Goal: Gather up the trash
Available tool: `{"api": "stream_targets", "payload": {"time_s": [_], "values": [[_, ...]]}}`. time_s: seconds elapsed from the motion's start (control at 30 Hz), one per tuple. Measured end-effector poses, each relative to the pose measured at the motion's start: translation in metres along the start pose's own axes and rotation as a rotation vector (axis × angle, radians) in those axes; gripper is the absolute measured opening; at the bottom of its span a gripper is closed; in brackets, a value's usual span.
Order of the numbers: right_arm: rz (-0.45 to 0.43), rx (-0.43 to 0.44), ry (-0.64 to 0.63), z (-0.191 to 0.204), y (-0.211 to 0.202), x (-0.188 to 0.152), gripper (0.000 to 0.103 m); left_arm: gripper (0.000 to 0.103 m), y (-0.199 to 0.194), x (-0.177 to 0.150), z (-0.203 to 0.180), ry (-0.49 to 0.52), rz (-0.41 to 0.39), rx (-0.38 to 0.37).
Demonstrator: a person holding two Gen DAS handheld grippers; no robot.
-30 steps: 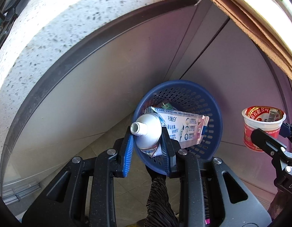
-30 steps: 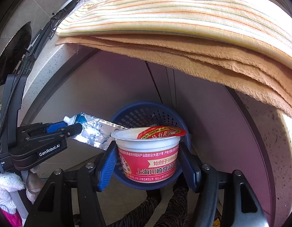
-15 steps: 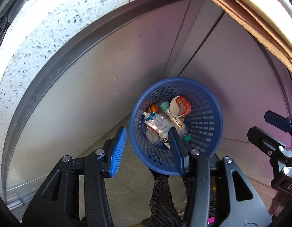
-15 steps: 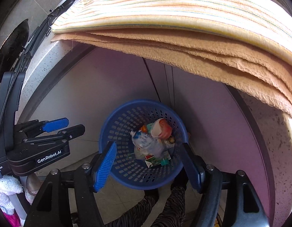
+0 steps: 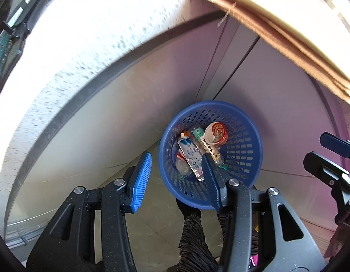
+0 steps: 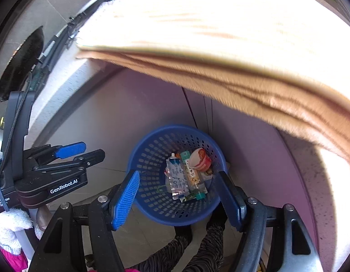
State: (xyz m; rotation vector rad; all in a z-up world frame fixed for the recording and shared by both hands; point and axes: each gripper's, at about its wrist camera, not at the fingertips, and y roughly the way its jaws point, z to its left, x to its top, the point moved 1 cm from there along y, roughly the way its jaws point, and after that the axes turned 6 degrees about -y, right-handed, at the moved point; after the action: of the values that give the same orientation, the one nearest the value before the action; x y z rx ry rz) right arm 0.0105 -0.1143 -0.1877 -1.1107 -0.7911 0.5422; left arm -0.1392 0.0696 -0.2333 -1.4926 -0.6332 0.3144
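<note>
A blue perforated basket (image 5: pixel 242 154) (image 6: pixel 152 158) stands on the floor against the cabinet. Inside it lie a silver toothpaste tube (image 5: pixel 190 156) (image 6: pixel 176 179), a red-and-white yogurt cup (image 5: pixel 215 133) (image 6: pixel 201 159) on its side, and other small wrappers. My left gripper (image 5: pixel 176 158) (image 6: pixel 93 150) hangs above the basket's left rim, open with nothing between its blue pads. My right gripper (image 6: pixel 177 174) (image 5: pixel 317 148) hovers over the basket, open wide and holding nothing.
A speckled stone counter edge (image 5: pixel 84 52) overhangs pale cabinet doors (image 5: pixel 276 95). Folded orange and striped towels (image 6: pixel 220 52) hang over the counter above the basket. A person's patterned trouser legs (image 6: pixel 204 249) and a white-gloved hand (image 6: pixel 9 224) show below.
The left gripper let go of the toothpaste tube and the right gripper let go of the yogurt cup. Both items dropped into the basket, and both grippers now stand open.
</note>
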Motion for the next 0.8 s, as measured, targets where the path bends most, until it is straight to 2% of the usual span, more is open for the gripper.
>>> {"api": "stream_targets", "payload": {"time_s": [0.33, 0.8], "values": [[-0.084, 0.025, -0.028, 0.002, -0.047, 0.011, 0.075, 0.047, -0.046, 0.009, 0.002, -0.012, -0.094, -0.033], [-0.221, 0.011, -0.066, -0.003, -0.120, 0.032, 0.078, 0.047, -0.114, 0.030, -0.023, 0.009, -0.239, -0.086]]}}
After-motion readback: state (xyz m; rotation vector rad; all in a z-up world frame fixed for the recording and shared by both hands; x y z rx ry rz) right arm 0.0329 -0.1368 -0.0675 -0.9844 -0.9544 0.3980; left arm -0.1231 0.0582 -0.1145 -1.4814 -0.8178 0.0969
